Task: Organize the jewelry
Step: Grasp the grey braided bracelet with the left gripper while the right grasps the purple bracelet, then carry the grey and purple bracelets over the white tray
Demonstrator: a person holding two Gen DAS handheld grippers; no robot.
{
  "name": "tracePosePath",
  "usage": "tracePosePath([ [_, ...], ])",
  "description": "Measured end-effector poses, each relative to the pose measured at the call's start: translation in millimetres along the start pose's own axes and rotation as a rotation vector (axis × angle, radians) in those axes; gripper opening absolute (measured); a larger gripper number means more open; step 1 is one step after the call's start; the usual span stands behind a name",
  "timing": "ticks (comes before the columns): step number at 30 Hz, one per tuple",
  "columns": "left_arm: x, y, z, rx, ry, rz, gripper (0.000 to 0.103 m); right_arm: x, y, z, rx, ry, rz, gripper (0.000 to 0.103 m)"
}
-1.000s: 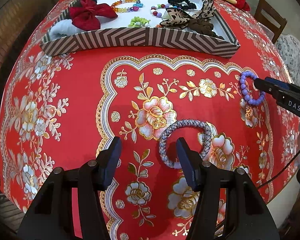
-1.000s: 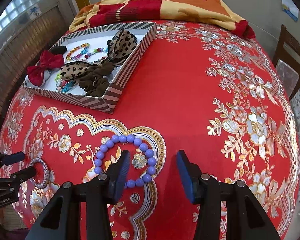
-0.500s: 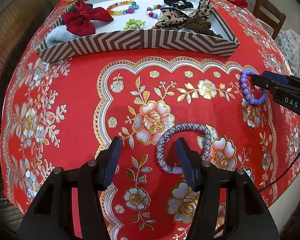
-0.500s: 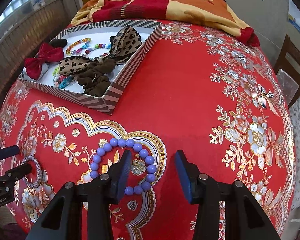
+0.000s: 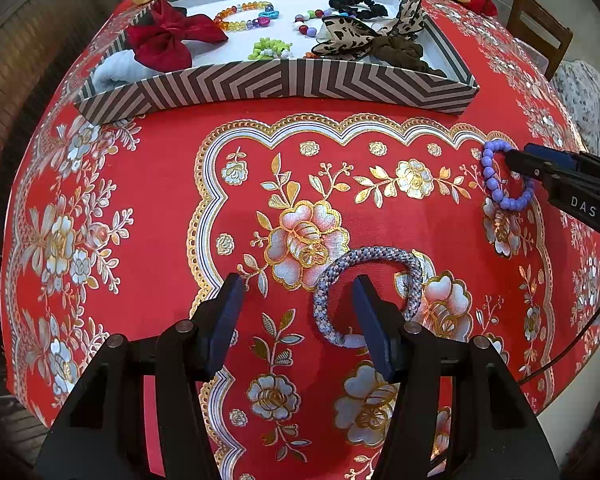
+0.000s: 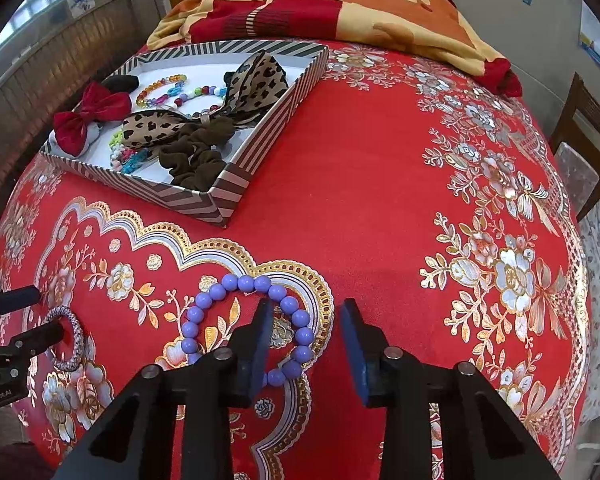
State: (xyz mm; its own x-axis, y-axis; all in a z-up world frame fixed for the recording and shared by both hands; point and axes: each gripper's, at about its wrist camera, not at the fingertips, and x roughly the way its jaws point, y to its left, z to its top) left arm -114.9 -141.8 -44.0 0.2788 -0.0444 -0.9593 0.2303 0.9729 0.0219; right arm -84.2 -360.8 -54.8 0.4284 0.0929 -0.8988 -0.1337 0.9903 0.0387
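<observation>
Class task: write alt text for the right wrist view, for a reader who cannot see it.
The right tool, jaws closing, straddles one side of a purple bead bracelet lying on a red floral tablecloth. Beyond it a striped tray holds bows, scrunchies and bead bracelets; the left tool reaches around a grey braided bracelet.

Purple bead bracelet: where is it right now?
The purple bead bracelet lies flat on the red tablecloth, nearer than the striped tray. The closing right gripper straddles its right side, one finger inside the loop, pads not yet pressing.
</observation>
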Motion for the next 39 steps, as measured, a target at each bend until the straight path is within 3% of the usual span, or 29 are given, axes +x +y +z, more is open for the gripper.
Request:
tracePosePath([
  [14,1,0,-1,0.004,-0.008,-0.004,0.054,-3,4,-1,-0.029,-0.001,0.022,0.009],
  [15,0,0,-1,0.01,-0.014,-0.009,0.051,-4,5,-2,-0.031,-0.004,0.023,0.009],
  [17,-2,-3,-2,0.031,-0.03,-0.019,0.025,-9,6,-2,-0.029,-0.014,0.03,0.009],
  [20,-2,-8,-1,0.043,-0.027,-0.038,0.01,-19,8,-1,-0.034,-0.036,0.032,0.009],
  [22,-3,-9,0,0.033,-0.017,-0.055,0.007,-24,8,0,-0.035,-0.047,0.036,0.009],
  [26,-10,-4,6,-0.004,-0.016,-0.1,0.006,-37,9,0,-0.035,-0.07,0.046,0.009],
  [39,-50,13,41,-0.034,-0.129,-0.088,0.006,-83,20,19,-0.071,-0.161,0.06,0.009],
])
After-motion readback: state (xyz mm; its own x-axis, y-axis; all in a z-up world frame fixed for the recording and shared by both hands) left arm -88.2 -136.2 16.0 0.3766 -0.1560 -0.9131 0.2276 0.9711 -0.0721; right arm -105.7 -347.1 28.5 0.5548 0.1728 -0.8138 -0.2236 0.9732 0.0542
